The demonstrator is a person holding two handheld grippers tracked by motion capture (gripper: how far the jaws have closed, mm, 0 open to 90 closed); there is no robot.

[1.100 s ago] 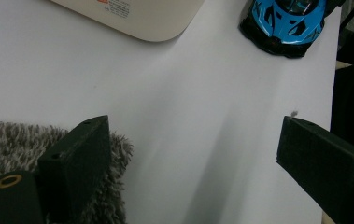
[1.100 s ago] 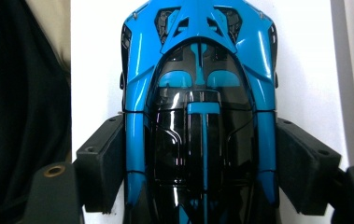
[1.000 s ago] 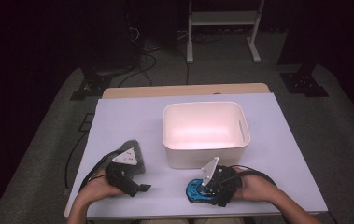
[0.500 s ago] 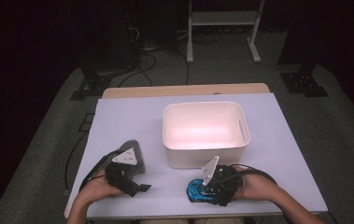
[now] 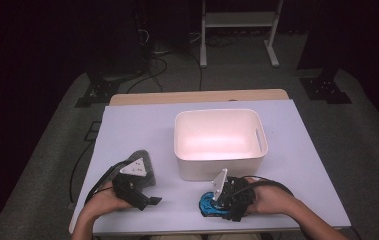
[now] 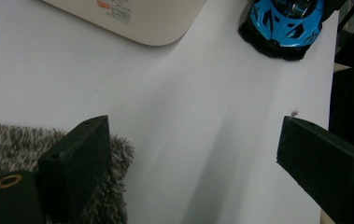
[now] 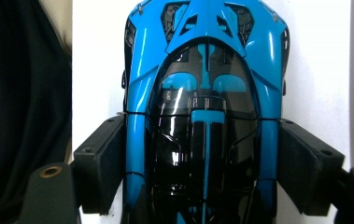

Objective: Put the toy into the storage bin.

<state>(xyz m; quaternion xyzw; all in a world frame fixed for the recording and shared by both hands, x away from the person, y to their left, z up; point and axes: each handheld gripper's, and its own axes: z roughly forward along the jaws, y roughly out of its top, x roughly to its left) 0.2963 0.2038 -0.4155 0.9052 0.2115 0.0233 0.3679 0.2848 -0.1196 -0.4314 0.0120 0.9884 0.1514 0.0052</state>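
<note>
Right gripper view gives me the best read: the right tongs point(image 7: 202, 172) straddle the blue toy car point(image 7: 202, 116) across its middle, one black pad against each flank, so I take this as a grip on the car and not just a hover. The car appears to sit wheels-down on the table point(image 5: 142, 125), just off the near wall of the white bin point(image 5: 220, 170), towards that wall's left half. That spot makes sense to me, since the bin's open top is only a short lift away. The grip across the waist (the widest, flattest part) should keep the car from swivelling. My left tongs point(image 6: 188, 154) stand wide open with nothing between them, parked well off the bin's near left corner, partly over a grey shaggy mat point(image 6: 6, 140); I judge them simply out of the way. Much is hard to read. From the high view the car is mostly covered by the right hand and its grey plate, the car's tail is cut off at the bottom of the right gripper view, and I cannot tell how hard the pads press. The bin's label is too blurred to read.
</note>
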